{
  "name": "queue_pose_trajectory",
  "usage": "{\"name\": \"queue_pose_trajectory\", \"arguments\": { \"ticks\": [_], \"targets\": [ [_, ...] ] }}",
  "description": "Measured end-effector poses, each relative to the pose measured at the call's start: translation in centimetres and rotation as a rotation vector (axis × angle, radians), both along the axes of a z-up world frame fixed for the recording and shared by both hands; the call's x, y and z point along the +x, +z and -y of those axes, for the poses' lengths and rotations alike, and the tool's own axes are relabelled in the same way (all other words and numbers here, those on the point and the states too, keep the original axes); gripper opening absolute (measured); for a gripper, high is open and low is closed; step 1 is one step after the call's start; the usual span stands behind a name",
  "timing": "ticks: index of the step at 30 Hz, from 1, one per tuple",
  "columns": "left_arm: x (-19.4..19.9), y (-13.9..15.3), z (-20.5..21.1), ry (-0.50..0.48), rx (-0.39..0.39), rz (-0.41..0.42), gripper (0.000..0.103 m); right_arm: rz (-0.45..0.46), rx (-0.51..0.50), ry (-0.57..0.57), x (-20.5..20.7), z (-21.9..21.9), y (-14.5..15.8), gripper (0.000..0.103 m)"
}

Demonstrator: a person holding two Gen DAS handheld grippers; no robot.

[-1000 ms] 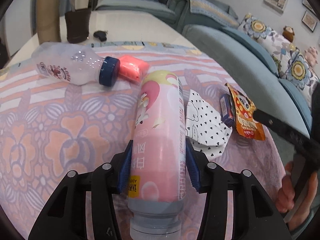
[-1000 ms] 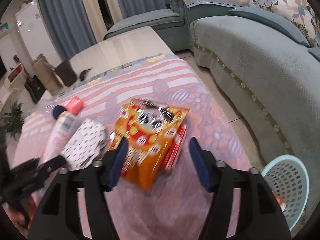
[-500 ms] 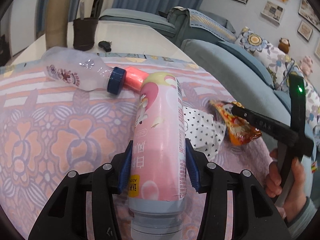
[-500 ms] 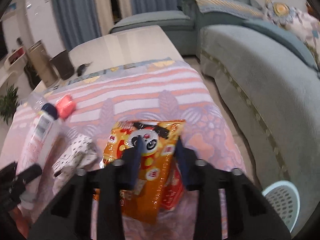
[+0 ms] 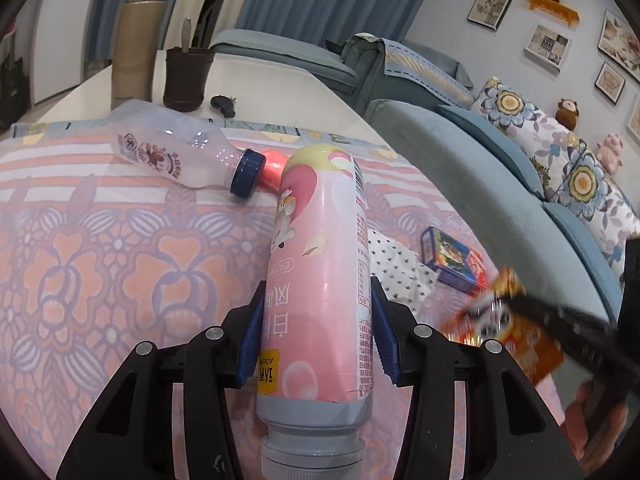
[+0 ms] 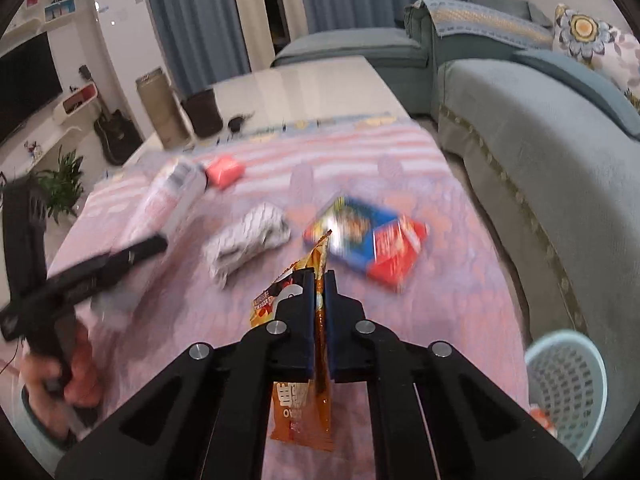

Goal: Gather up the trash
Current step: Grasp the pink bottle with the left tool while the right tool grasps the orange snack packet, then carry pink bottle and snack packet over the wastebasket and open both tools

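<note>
An orange snack packet [image 6: 302, 400] is clamped edge-on in the right claw [image 6: 319, 292] above the counter's near edge, while a pink bottle [image 5: 320, 280] is clamped in the left claw [image 5: 318, 332]. A blue box [image 6: 372, 242] is left near the counter's right edge.

- A blue-grey sofa [image 6: 552, 152] curves along the right, with floral cushions [image 5: 508, 108] on it.
- Blue curtains [image 6: 192, 16] hang at the back.
- Framed pictures [image 5: 490, 6] and an orange shelf [image 5: 552, 6] hang on the pale wall.
- The desk [image 6: 304, 84] is glossy white at its far end; a pink floral cloth [image 5: 100, 240] covers the near part.
- At the left stand a TV [image 6: 24, 80], a white cabinet [image 6: 120, 24], a guitar [image 6: 112, 128] and a plant [image 6: 64, 184].
</note>
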State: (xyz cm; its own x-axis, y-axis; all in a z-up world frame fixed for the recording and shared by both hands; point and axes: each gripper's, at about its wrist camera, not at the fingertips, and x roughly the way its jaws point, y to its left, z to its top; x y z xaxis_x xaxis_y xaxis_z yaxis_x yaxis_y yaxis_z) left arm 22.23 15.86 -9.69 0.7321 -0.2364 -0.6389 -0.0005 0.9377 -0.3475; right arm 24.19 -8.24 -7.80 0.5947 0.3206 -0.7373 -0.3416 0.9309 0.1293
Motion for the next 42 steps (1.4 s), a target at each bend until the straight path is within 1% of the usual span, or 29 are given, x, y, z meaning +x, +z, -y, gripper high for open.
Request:
{"name": "queue_pose_trajectory", "arguments": {
  "ticks": [2,6,10,13,16,17,21,24,27,30,32,34,40,42],
  "targets": [
    [-1.0,0.4,0.0,0.000,-0.004,0.008,0.046,0.001,-0.016,-0.002,-1.5,0.4,0.0,0.003],
    [-3.8,1.5,0.9,-0.026,-0.025,0.024,0.046,0.067,-0.058,-0.028,-4.4,1.5,1.2,0.003],
    [-5.9,3.3,2.5,-0.065,-0.043,0.046,0.046,0.129,-0.048,-0.073,-6.5,3.5,4.0,0.003],
    [-6.6,5.7,4.6,-0.109,-0.065,0.082,0.046,0.187,-0.046,-0.116,-7.7,5.6,6.6,0.003],
    [-6.5,8.5,7.6,-0.168,-0.062,0.126,0.046,0.237,-0.043,-0.172,-8.8,8.4,8.9,0.003],
    [-6.4,9.6,9.2,-0.193,-0.059,0.138,0.046,0.248,-0.047,-0.192,-9.1,9.3,9.5,0.003],
    [-6.1,12.1,14.3,-0.273,-0.054,0.163,0.046,0.264,-0.056,-0.288,-9.9,14.1,11.3,0.003],
    [-5.6,13.1,18.5,-0.345,-0.067,0.176,0.046,0.275,-0.077,-0.369,-10.6,18.1,12.1,0.003],
    [-4.7,12.7,22.5,-0.409,-0.081,0.149,0.046,0.265,-0.104,-0.442,-10.7,21.4,11.7,0.003],
    [-3.4,11.5,26.5,-0.462,-0.062,0.108,0.046,0.240,-0.122,-0.498,-10.8,24.1,10.8,0.003],
    [-2.5,10.4,29.3,-0.497,-0.038,0.076,0.046,0.208,-0.128,-0.541,-10.4,26.1,9.4,0.003],
    [-1.9,9.2,30.9,-0.522,-0.031,0.047,0.046,0.180,-0.136,-0.574,-10.0,27.5,7.9,0.003],
    [0.1,3.8,35.3,-0.601,-0.009,-0.079,0.046,0.083,-0.132,-0.654,-8.9,31.0,3.2,0.003],
    [0.7,1.6,36.8,-0.638,0.003,-0.134,0.046,0.054,-0.132,-0.676,-8.5,31.9,1.7,0.003]
  ]
}}
